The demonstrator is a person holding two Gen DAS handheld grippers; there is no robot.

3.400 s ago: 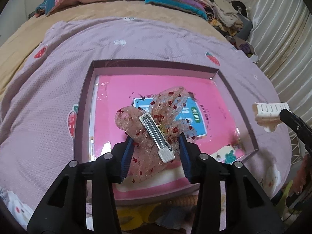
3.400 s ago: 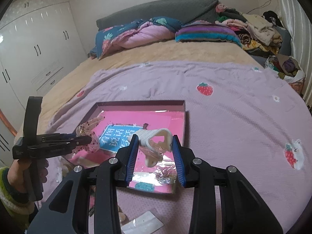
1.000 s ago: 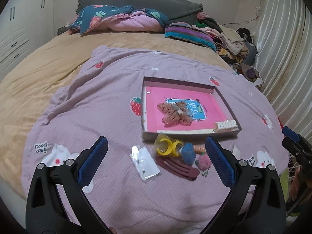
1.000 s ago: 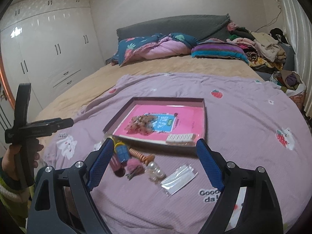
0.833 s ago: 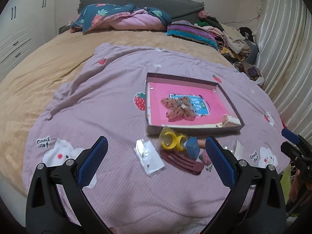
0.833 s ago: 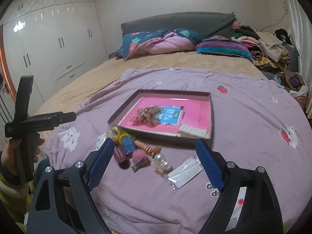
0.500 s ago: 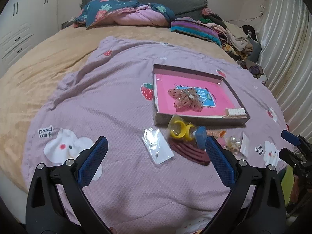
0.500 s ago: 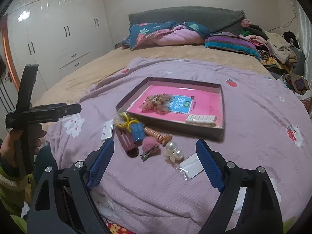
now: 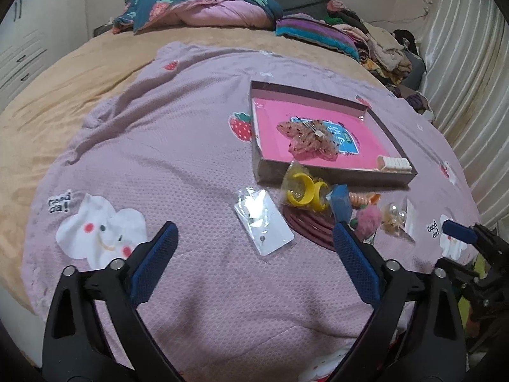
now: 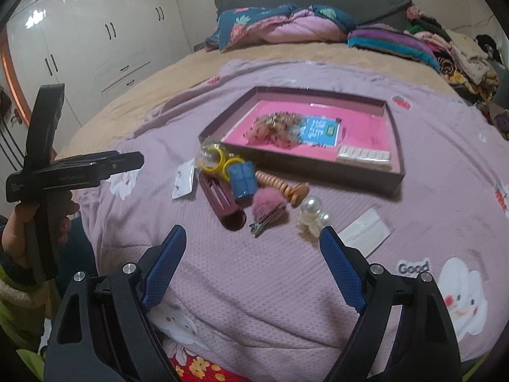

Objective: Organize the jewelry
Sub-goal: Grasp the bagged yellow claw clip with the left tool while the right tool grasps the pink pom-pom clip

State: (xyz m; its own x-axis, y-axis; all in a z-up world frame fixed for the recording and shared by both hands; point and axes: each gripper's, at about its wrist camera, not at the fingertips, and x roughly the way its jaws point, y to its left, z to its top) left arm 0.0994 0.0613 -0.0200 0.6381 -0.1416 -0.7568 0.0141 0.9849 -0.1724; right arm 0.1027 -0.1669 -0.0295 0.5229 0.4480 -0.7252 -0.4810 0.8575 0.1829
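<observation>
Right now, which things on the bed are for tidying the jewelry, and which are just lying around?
For the job: pink tray, sparkly bow clip, white claw clip, yellow rings, pearl clip, pink pompom clip.

Just lying around: pillows, clothes pile.

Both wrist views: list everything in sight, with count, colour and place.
Tray: 1, mauve rim, pink floor, on the purple blanket.
Bow clip: 1, sheer pink, in tray.
Claw clip: 1, cream, tray's near right corner.
Yellow rings: 2, before tray.
Blue clip: 1, beside rings.
Maroon clip: 1, under blue clip.
Spiral tie: 1, orange.
Pompom clip: 1, pink.
Pearl clip: 1, white.
Clear packets: 2, either end of the pile.
Bedding: at headboard.
Wardrobe: white.
Left gripper: closing, nothing between.
Right gripper: open, empty.
Hand: holds left gripper.
</observation>
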